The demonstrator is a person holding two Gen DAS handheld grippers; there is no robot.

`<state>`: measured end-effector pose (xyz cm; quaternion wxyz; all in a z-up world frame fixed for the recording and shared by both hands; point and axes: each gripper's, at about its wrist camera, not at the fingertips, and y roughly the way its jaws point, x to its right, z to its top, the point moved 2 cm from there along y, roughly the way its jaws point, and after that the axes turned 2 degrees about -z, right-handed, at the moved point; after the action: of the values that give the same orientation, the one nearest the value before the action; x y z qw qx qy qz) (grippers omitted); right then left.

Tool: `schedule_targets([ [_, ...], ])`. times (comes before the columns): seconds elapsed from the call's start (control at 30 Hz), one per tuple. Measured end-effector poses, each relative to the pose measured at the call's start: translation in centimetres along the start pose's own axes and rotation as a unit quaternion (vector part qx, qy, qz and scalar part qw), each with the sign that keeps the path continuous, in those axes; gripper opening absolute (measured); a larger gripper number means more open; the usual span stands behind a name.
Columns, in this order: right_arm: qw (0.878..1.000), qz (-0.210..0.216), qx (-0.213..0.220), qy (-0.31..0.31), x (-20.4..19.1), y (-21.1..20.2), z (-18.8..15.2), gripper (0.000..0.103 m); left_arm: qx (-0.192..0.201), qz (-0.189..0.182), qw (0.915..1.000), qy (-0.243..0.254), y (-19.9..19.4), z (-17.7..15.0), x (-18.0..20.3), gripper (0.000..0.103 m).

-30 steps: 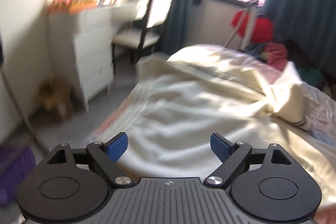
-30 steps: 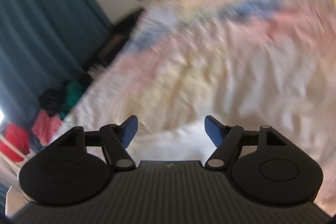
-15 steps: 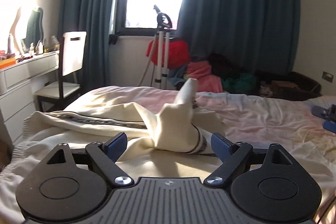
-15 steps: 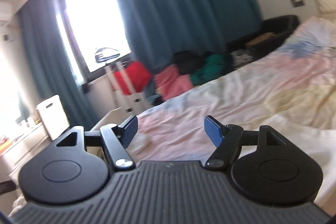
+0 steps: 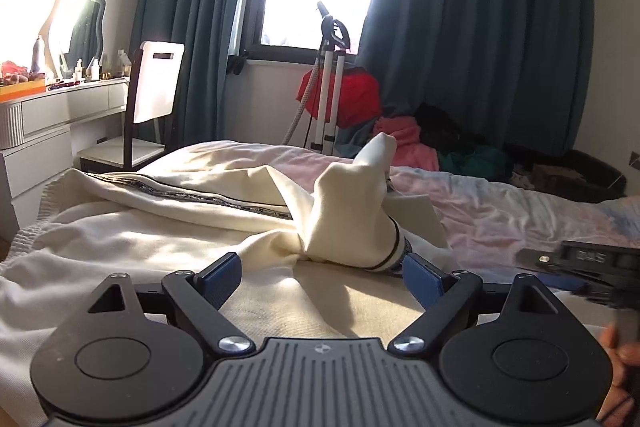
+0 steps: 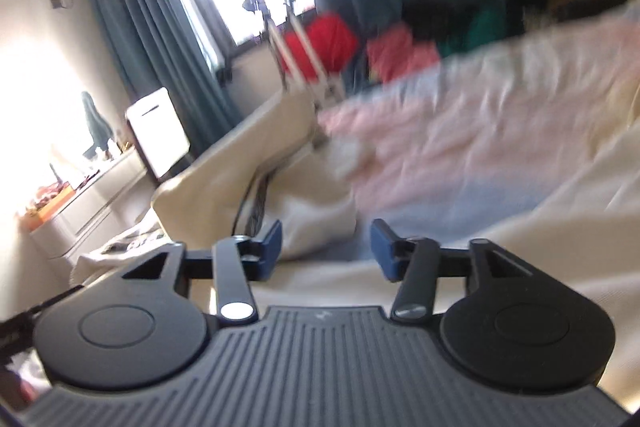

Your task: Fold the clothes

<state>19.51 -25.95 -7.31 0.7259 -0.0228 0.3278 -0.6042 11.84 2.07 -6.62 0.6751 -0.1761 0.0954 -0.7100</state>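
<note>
A cream garment point(image 5: 192, 223) with dark trim lies crumpled on the bed, one part bunched into a peak point(image 5: 360, 203). My left gripper point(image 5: 320, 277) is open and empty just above the cloth, close in front of the bunched part. My right gripper point(image 6: 326, 249) is open and empty, low over the same cream garment point(image 6: 248, 167); its view is blurred. The right gripper's body also shows at the right edge of the left wrist view point(image 5: 592, 267).
The bed has a pink and pale sheet point(image 5: 520, 211). A white dresser point(image 5: 52, 123) and chair point(image 5: 154, 107) stand at the left. A tripod point(image 5: 330, 83) and a pile of coloured clothes point(image 5: 404, 139) stand by the window and dark curtains.
Both grippers have swung round toward the window and dropped low over the garment. The right gripper has come in beside the left. Both stay open.
</note>
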Motion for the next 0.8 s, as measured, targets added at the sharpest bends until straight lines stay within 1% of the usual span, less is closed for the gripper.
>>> schedule_targets([
  [0.03,1.000,0.002,-0.011,0.004,0.0,0.9,0.2,0.051,0.000,-0.005,1.0000,-0.001,0.2,-0.2,0.0,0.089],
  [0.13,0.999,0.002,-0.022,0.023,0.6,4.1,1.6,0.051,-0.002,-0.020,0.9998,-0.007,1.1,-0.9,0.0,0.089],
  [0.23,0.997,0.000,-0.033,0.071,1.6,8.7,3.4,0.051,-0.012,-0.024,0.9996,-0.007,2.8,-1.5,-0.3,0.089],
  [0.27,0.996,-0.005,-0.038,0.080,1.9,10.5,3.8,0.051,-0.019,-0.029,0.9993,-0.016,3.5,-1.7,-0.6,0.089],
  [0.37,0.993,-0.023,-0.052,0.105,2.6,15.9,4.9,0.050,-0.033,-0.046,0.9965,-0.062,5.6,-2.1,-2.4,0.089],
  [0.43,0.989,-0.024,-0.063,0.128,3.2,19.5,5.7,0.050,-0.038,-0.057,0.9931,-0.095,6.9,-2.4,-3.9,0.089],
  [0.47,0.988,-0.026,-0.066,0.135,3.4,21.0,5.9,0.048,-0.041,-0.061,0.9910,-0.112,7.6,-2.6,-4.7,0.089],
  [0.53,0.986,-0.030,-0.071,0.149,3.7,23.9,6.3,0.048,-0.047,-0.071,0.9850,-0.150,9.0,-3.0,-6.2,0.089],
  [0.6,0.987,-0.017,-0.059,0.148,3.4,25.7,6.8,0.047,-0.049,-0.082,0.9792,-0.179,10.0,-3.2,-7.2,0.089],
  [0.63,0.989,-0.020,-0.058,0.138,3.1,26.4,7.0,0.042,-0.050,-0.089,0.9762,-0.192,10.4,-3.3,-7.6,0.089],
  [0.67,0.990,-0.027,-0.058,0.126,2.8,26.9,7.1,0.023,-0.050,-0.095,0.9730,-0.204,10.9,-3.4,-8.0,0.089],
  [0.7,0.991,-0.036,-0.060,0.110,2.4,27.3,7.2,0.018,-0.050,-0.101,0.9696,-0.217,11.3,-3.5,-8.4,0.089],
  [0.73,0.993,-0.040,-0.058,0.099,2.2,27.2,7.4,0.017,-0.051,-0.108,0.9660,-0.229,11.8,-3.6,-8.8,0.089],
  [0.77,0.994,-0.043,-0.053,0.090,2.0,27.0,7.6,0.013,-0.051,-0.110,0.9650,-0.233,12.0,-3.6,-8.9,0.089],
  [0.8,0.994,-0.048,-0.043,0.086,1.9,26.5,8.0,0.008,-0.050,-0.109,0.9665,-0.227,11.9,-3.6,-8.8,0.089],
])
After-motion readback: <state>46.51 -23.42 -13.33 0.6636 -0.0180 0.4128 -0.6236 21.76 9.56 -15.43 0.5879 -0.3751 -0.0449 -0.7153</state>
